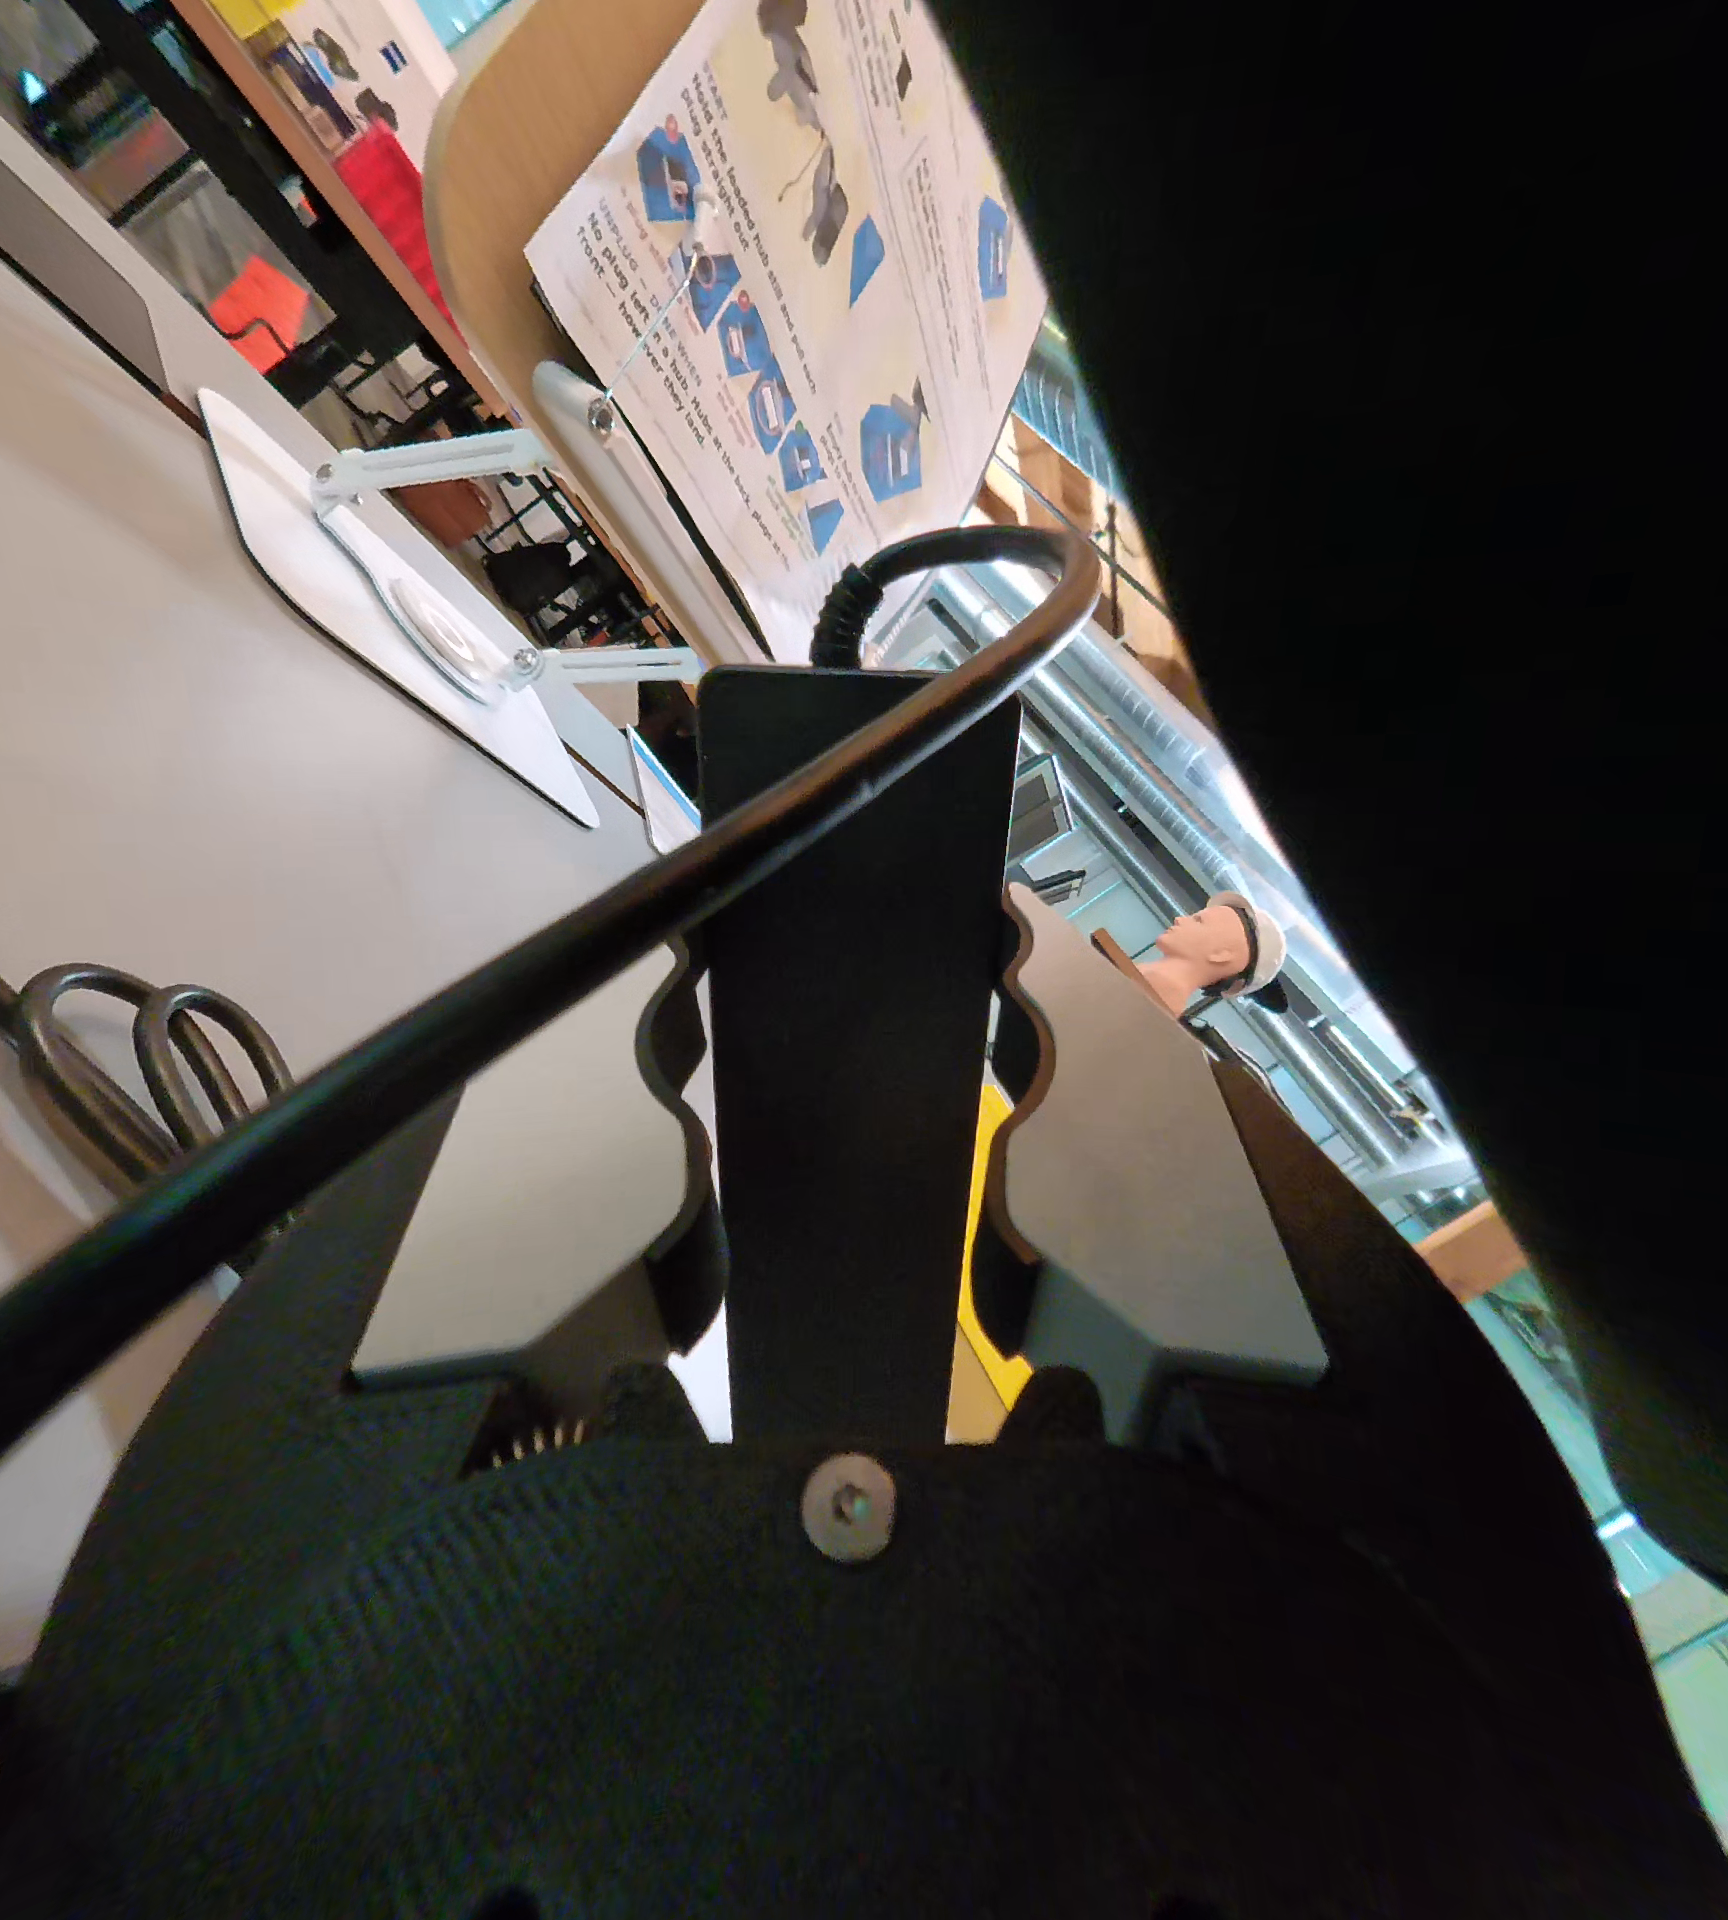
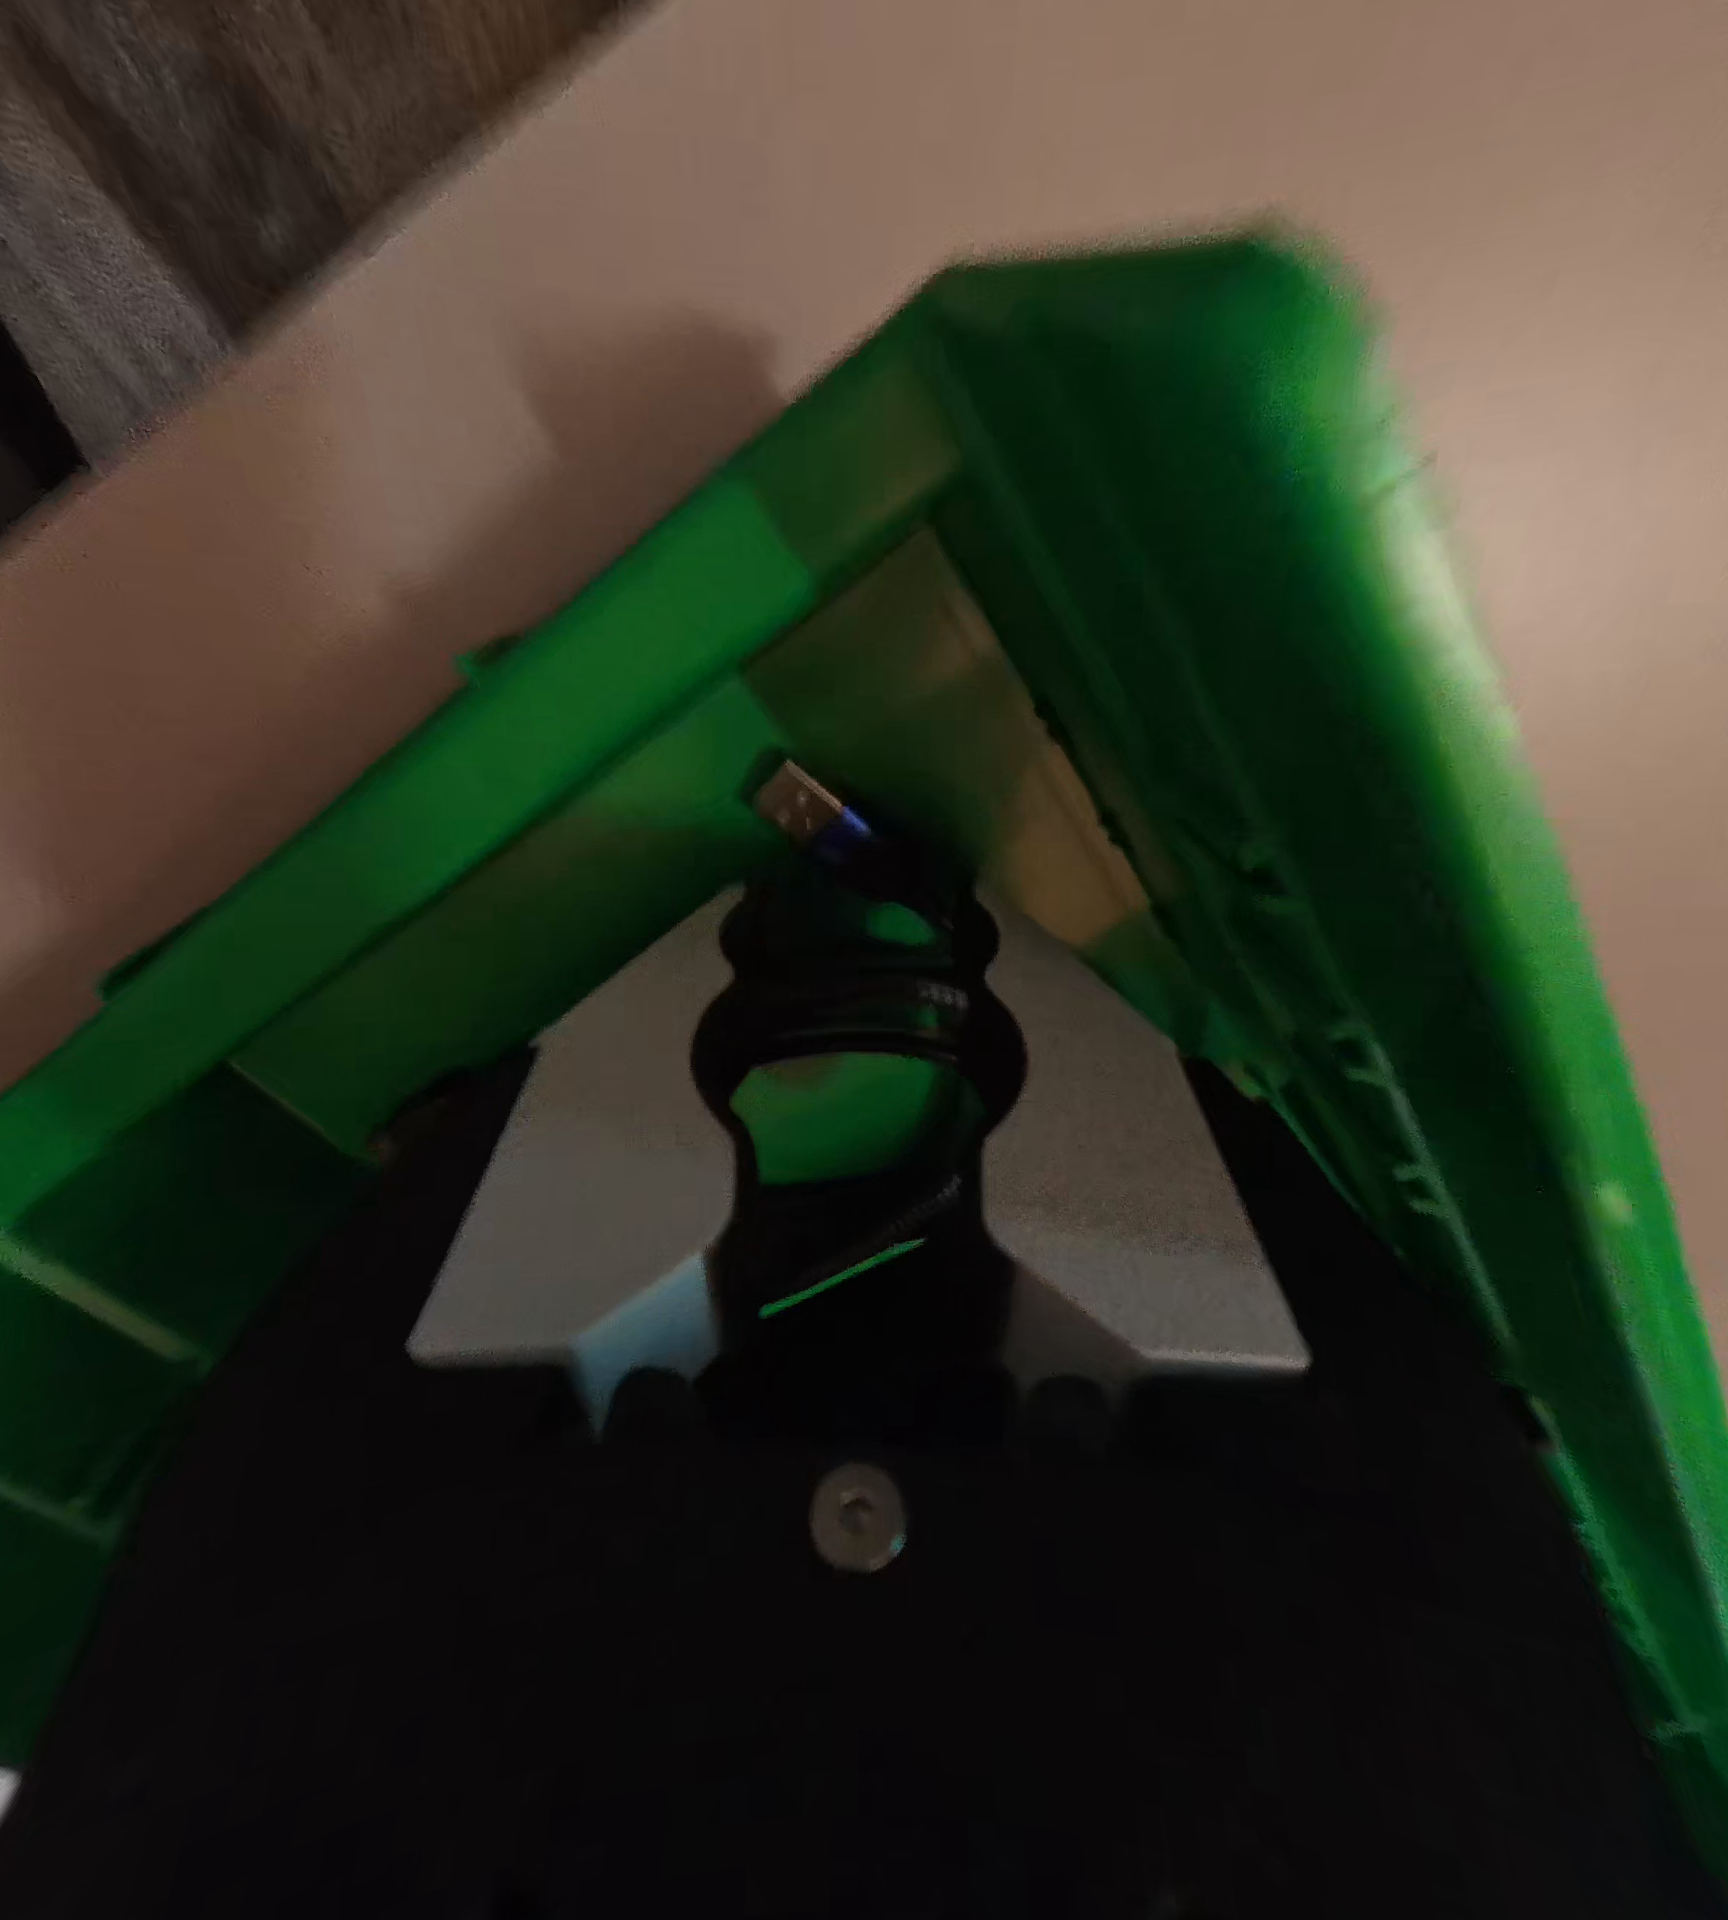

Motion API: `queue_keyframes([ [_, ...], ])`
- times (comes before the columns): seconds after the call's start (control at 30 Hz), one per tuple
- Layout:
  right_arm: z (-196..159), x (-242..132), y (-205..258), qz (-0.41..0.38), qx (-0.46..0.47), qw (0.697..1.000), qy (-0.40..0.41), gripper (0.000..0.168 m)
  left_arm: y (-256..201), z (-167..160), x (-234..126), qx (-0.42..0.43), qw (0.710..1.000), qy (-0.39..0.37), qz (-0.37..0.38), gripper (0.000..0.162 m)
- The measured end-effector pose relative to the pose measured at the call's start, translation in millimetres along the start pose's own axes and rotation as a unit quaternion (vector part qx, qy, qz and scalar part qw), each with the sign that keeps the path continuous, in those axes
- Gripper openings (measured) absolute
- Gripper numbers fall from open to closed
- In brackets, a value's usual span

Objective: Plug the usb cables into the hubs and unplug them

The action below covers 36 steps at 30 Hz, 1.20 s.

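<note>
**One hub clamped on the left, one USB plug gripped on the right**

Left wrist view, from the left edge across: one beige table (image 1: 164, 810) carries a small bundle of dark looped cable (image 1: 153, 1081) near the edge, and farther back one flat white stand base (image 1: 320, 520) with two thin white arms. One black cable (image 1: 486, 997) sweeps from the lower left up across the middle and curls over into a ribbed strain relief at the far end of one flat black hub (image 1: 855, 987). The left gripper (image 1: 844, 1060) has its two wavy fingers closed against the hub's two long sides, holding it lengthwise out in front of the camera. Above it hangs one printed sheet (image 1: 798, 270) with blue pictures. One mannequin head (image 1: 1218, 951) shows to the right of the hub, and a large dark shape fills the right side.

Right wrist view, blurred: one green bin (image 2: 1203, 582) lies on the same beige surface, two of its walls meeting at a corner. The right gripper (image 2: 855, 997) is nearly closed, its fingers pinching one black braided USB cable (image 2: 927, 997). The cable's single metal plug (image 2: 798, 805), with a blue collar, sticks out beyond the fingertips toward the bin's inner corner; whether it touches the wall cannot be told.
</note>
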State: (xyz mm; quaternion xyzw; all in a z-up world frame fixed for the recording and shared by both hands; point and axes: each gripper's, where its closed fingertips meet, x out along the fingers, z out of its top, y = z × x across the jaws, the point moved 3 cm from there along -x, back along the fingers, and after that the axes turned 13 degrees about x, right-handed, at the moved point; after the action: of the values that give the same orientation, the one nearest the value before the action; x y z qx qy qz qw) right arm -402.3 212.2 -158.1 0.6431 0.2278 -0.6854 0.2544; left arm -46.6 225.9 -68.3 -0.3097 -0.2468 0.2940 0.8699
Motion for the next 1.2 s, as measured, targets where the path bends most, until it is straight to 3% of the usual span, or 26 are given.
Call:
queue_keyframes([
  [0.17,6,-7,4,-0.009,-0.024,1.0,-0.01,0.013,-2,-1,1,-0.004,1.0,0.002,-0.006,0.052],
  [0.33,21,-79,-4,-0.025,0.024,0.984,-0.177,0.005,-1,0,0,-0.01,1.0,0.001,-0.005,0.052],
  [0.53,10,-189,-21,-0.014,0.137,0.904,-0.405,0.005,-1,0,2,-0.008,1.0,0.0,-0.002,0.052],
  [0.77,-25,-255,1,-0.045,0.191,0.833,-0.517,0.005,-3,-2,2,0.0,1.0,0.003,-0.003,0.052],
  [0.97,-88,-292,70,-0.096,0.249,0.784,-0.561,0.005,-3,-3,2,0.0,1.0,0.005,-0.003,0.053],
  [1.2,-198,-318,181,-0.2,0.324,0.69,-0.616,0.005,3,-4,1,-0.018,1.0,0.015,-0.009,0.052],
])
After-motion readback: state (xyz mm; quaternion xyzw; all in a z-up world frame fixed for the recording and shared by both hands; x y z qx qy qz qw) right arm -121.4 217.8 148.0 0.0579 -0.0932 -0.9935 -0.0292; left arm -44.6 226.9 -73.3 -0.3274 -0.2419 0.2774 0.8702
